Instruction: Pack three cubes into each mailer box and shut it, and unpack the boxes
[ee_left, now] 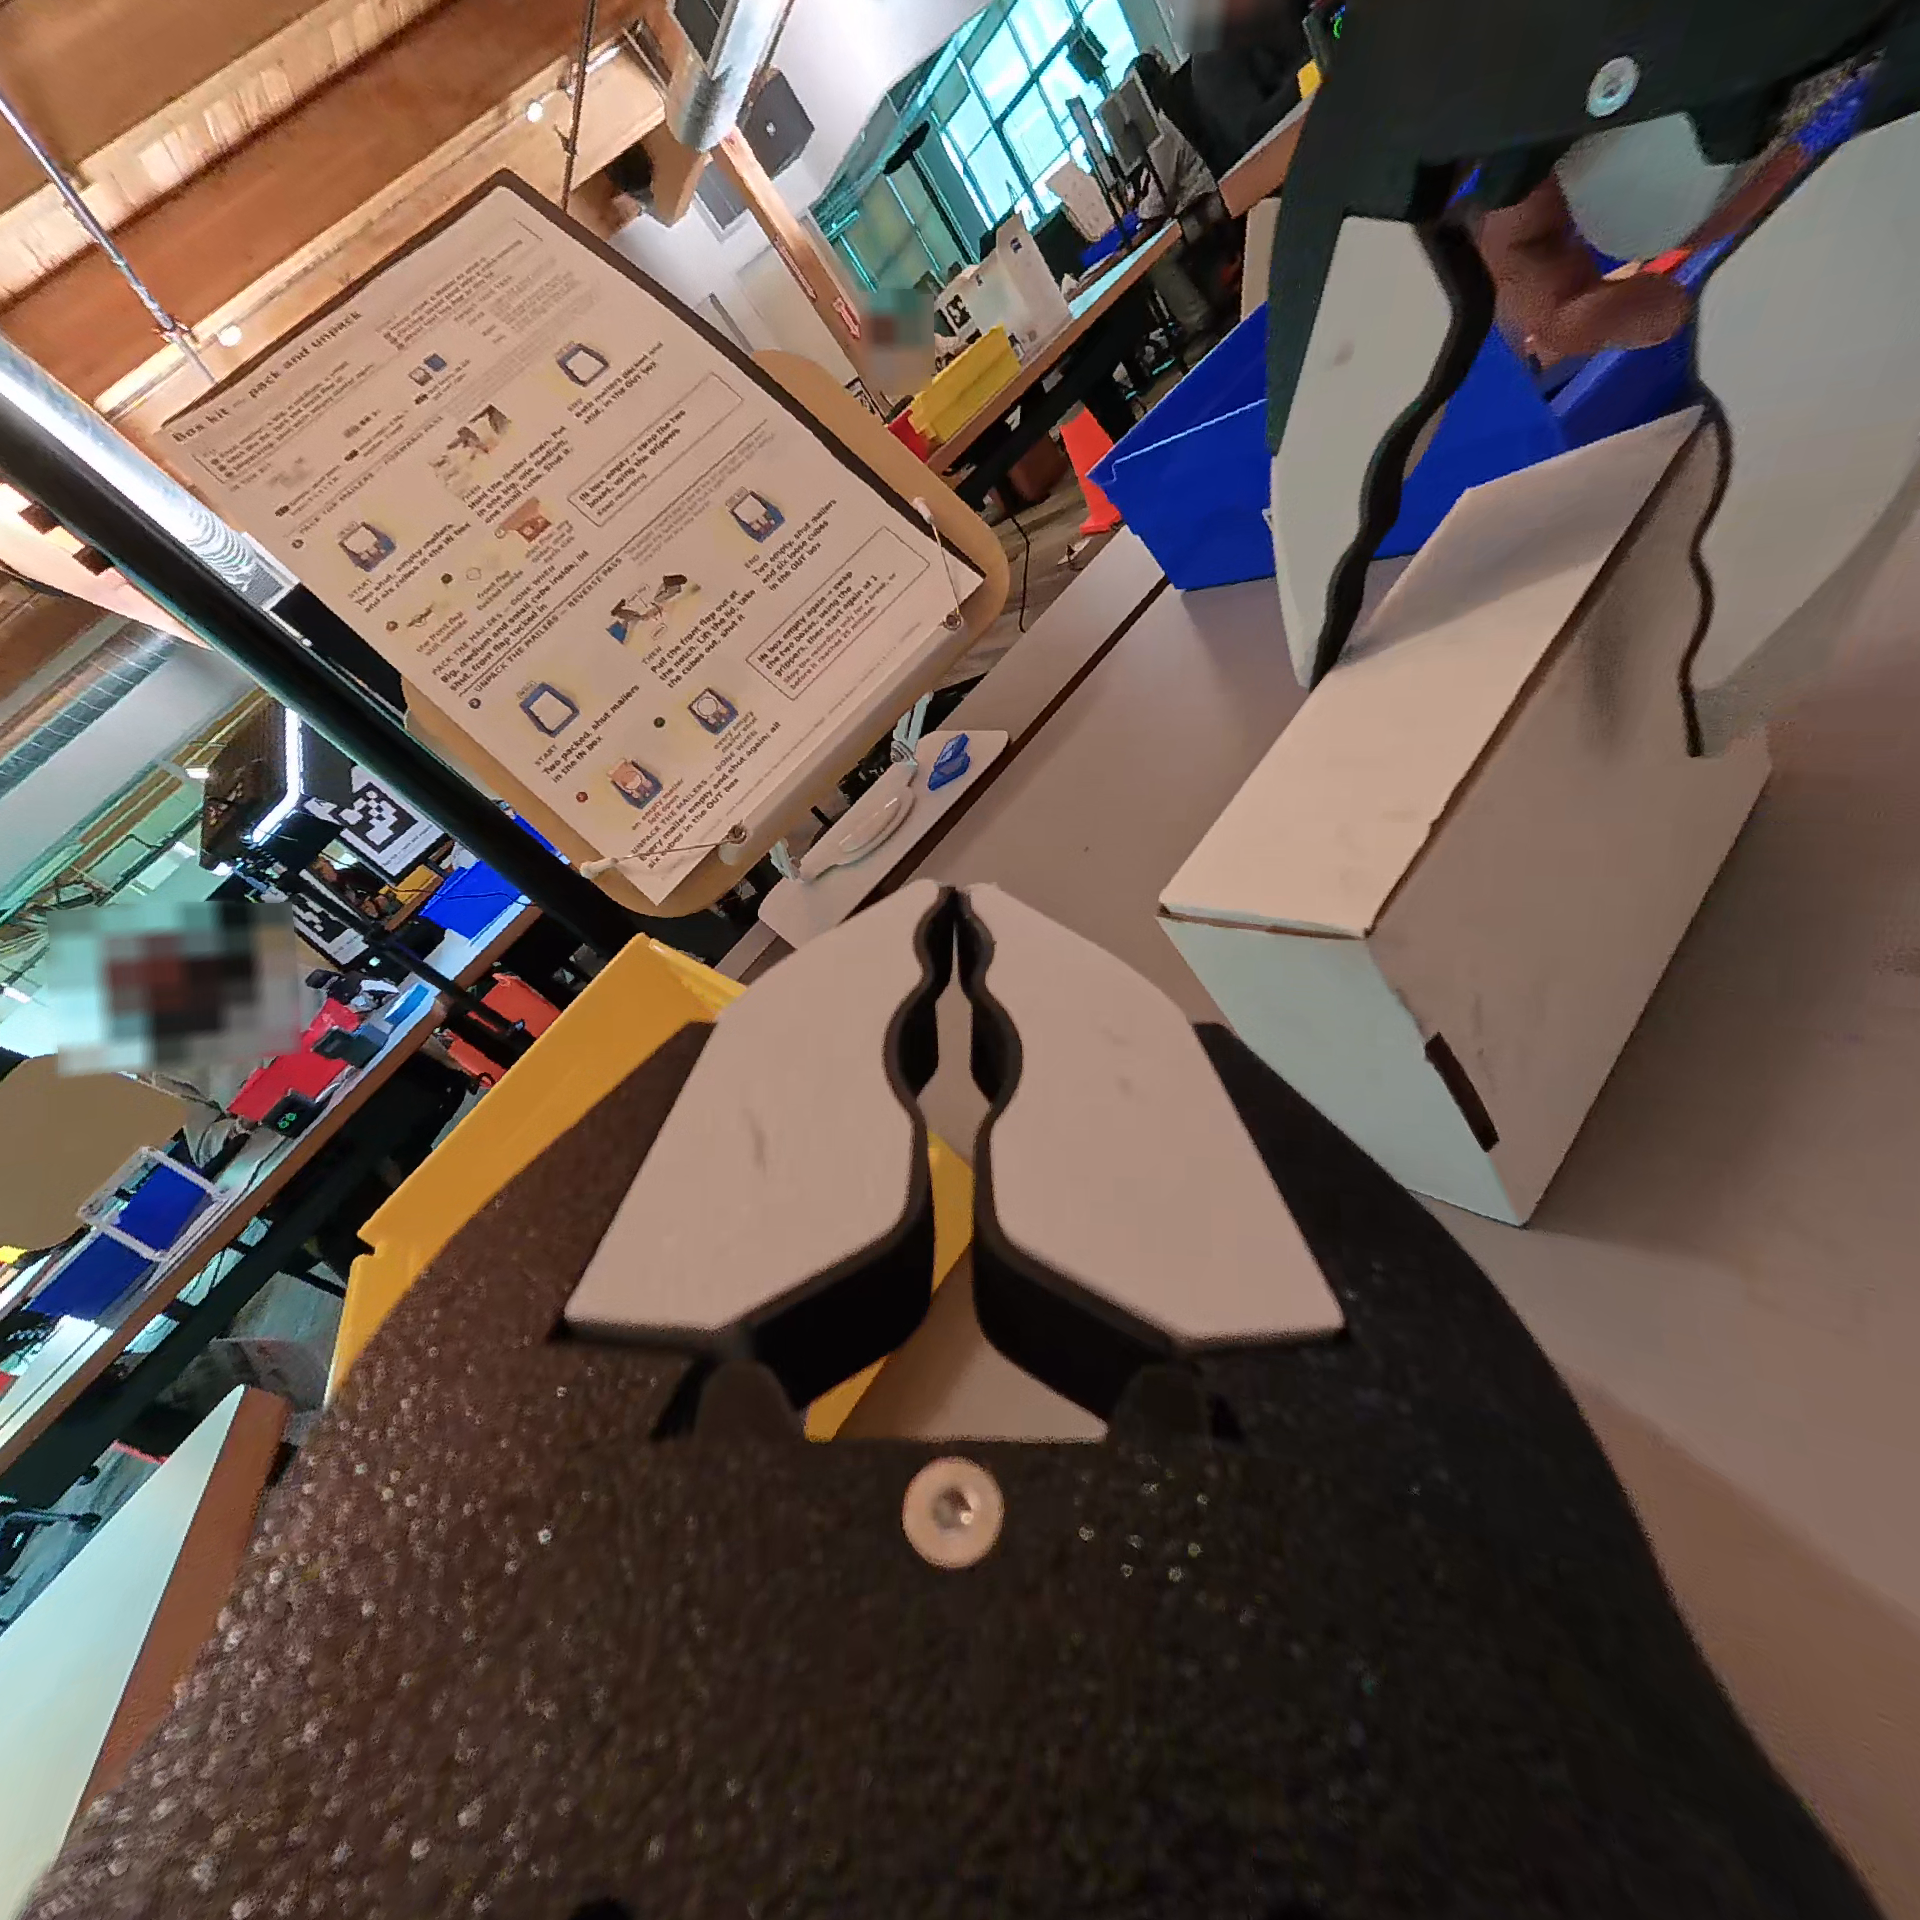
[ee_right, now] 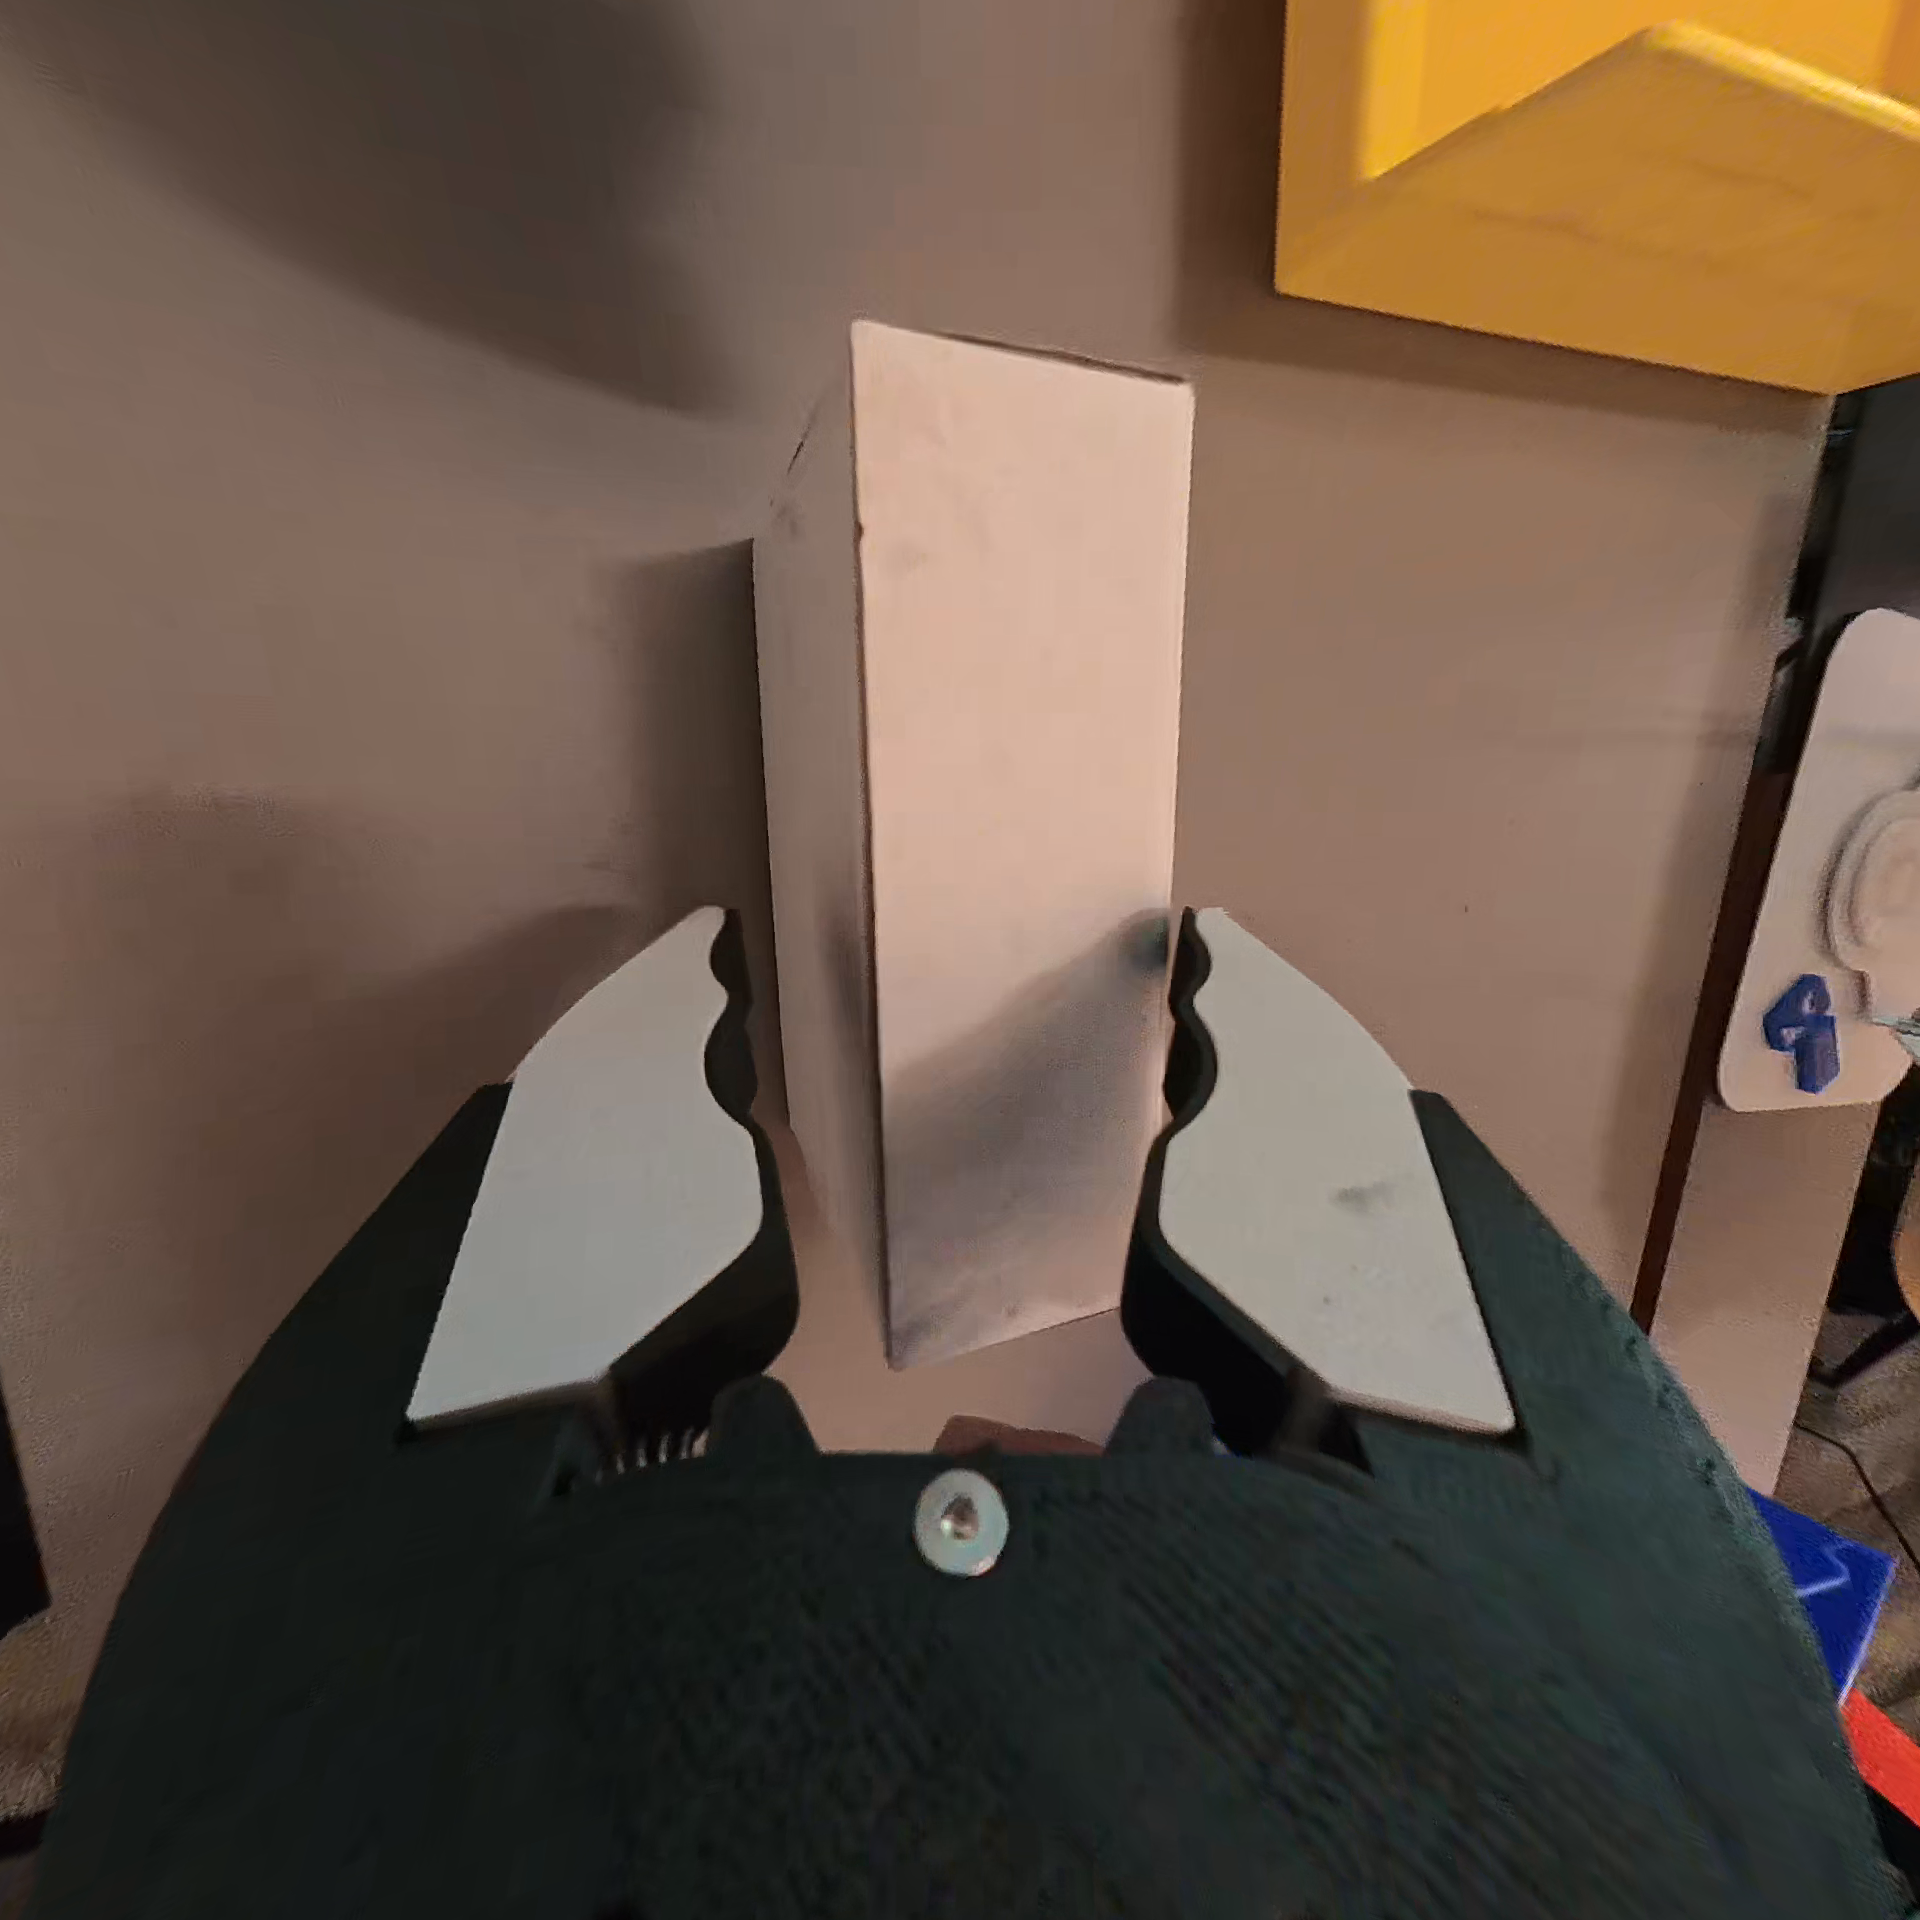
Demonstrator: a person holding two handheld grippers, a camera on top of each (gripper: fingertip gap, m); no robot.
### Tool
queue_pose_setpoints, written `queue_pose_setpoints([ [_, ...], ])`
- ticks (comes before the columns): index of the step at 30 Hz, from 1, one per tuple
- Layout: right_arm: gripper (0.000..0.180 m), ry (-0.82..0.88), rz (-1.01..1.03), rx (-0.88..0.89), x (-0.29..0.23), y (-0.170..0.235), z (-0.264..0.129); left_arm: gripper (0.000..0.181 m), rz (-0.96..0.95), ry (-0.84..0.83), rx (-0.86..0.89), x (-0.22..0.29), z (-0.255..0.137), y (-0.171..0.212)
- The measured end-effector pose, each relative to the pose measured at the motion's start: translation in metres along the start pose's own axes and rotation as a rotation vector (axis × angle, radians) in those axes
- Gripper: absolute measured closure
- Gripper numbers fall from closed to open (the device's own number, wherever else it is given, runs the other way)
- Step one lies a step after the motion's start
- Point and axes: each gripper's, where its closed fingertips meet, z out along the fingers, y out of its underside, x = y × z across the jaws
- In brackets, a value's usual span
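A shut white mailer box [ee_left: 1455, 883] lies on the grey table [ee_left: 1714, 1403]. In the right wrist view the box [ee_right: 1018, 727] runs lengthwise away from the camera. My right gripper [ee_right: 961, 925] is open and straddles the box's near end, with a finger close beside each long wall. It also shows in the left wrist view [ee_left: 1507, 712], coming down over the box's far end. My left gripper [ee_left: 951, 904] is shut and empty, held in the air left of the box. No cubes show.
A yellow bin [ee_left: 623, 1018] sits below my left gripper and also shows in the right wrist view [ee_right: 1558, 208]. A blue bin [ee_left: 1195, 468] stands behind the box. An instruction sheet on a board [ee_left: 582, 540] and a white plate [ee_right: 1797, 935] stand at the table's edge. There is about 15 cm between the tips of the two grippers.
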Motion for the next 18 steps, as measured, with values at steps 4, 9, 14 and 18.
queue_pose_setpoints([
  [4, 0.114, -0.011, -0.045, -0.036, 0.005, 0.000, 0.004, 0.181, 0.006, 0.012, -0.025, 0.002, 0.002, 0.007],
  [9, 0.116, -0.010, -0.038, -0.046, 0.000, 0.004, 0.000, 0.181, 0.004, 0.020, -0.043, 0.004, 0.003, 0.012],
  [14, 0.117, 0.195, -0.043, -0.090, 0.016, 0.034, -0.033, 0.181, 0.001, 0.019, -0.060, 0.004, 0.003, 0.017],
  [18, 0.117, 0.531, 0.014, -0.170, 0.077, 0.088, -0.110, 0.181, 0.000, 0.025, -0.078, 0.006, 0.004, 0.022],
])
